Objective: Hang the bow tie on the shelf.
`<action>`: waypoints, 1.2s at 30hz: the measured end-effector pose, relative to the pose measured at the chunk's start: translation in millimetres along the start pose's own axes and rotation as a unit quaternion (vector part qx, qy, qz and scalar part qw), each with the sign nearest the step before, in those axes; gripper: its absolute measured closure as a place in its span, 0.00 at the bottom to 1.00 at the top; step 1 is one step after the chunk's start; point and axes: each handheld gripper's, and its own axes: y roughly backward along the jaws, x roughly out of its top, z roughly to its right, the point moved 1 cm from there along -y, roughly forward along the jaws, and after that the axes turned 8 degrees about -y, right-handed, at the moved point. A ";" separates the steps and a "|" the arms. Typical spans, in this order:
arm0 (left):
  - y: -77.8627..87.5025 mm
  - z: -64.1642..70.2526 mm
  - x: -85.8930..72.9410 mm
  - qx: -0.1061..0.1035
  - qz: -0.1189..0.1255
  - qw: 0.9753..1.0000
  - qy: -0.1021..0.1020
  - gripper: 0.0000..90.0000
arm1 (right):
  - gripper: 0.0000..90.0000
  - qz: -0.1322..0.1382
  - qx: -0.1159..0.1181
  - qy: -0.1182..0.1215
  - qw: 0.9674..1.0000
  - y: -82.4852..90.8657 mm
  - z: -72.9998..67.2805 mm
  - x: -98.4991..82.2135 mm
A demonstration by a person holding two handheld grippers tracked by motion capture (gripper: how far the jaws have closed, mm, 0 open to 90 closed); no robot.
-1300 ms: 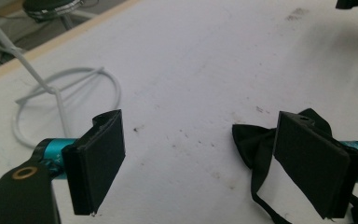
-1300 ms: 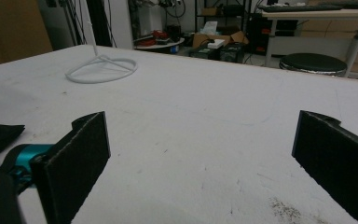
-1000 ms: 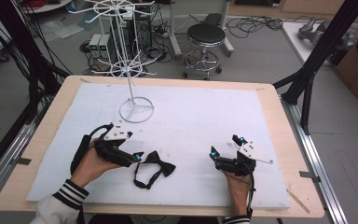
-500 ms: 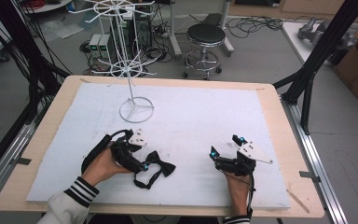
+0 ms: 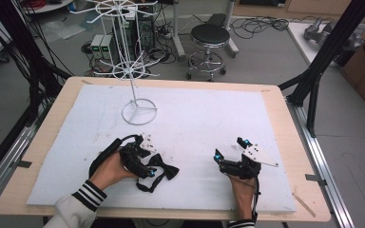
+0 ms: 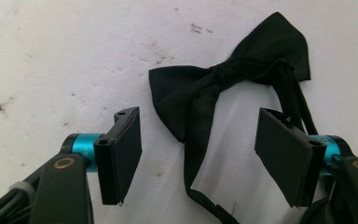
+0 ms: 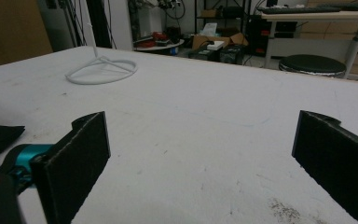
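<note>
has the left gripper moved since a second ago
Yes. The left gripper slid rightward, away from the table's left edge, over the black bow tie; its jaws have been closing.

Left tongs (image 5: 148, 168) low over the bench, jaws apart and just closing without pressing on anything, left hand (image 5: 108, 170) gripping behind them, right tongs (image 5: 231, 149) resting, jaws wide apart.

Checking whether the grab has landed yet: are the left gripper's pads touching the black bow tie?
Apart. In the left gripper view the bow tie lies between the left gripper pads, white table showing either side.
</note>
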 end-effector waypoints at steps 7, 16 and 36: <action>-2.3 0.1 0.1 -0.004 -0.007 1.000 -0.003 0.45 | 0.03 0.001 0.001 -0.001 1.000 0.4 0.6 0.1; -7.6 -0.4 -0.1 -0.005 -0.030 1.000 0.004 0.60 | 0.03 0.000 0.001 -0.004 1.000 0.7 0.1 -0.1; -10.9 2.1 1.1 -0.012 -0.044 0.999 0.010 0.91 | 0.03 0.000 0.000 -0.003 1.000 0.7 0.2 -0.1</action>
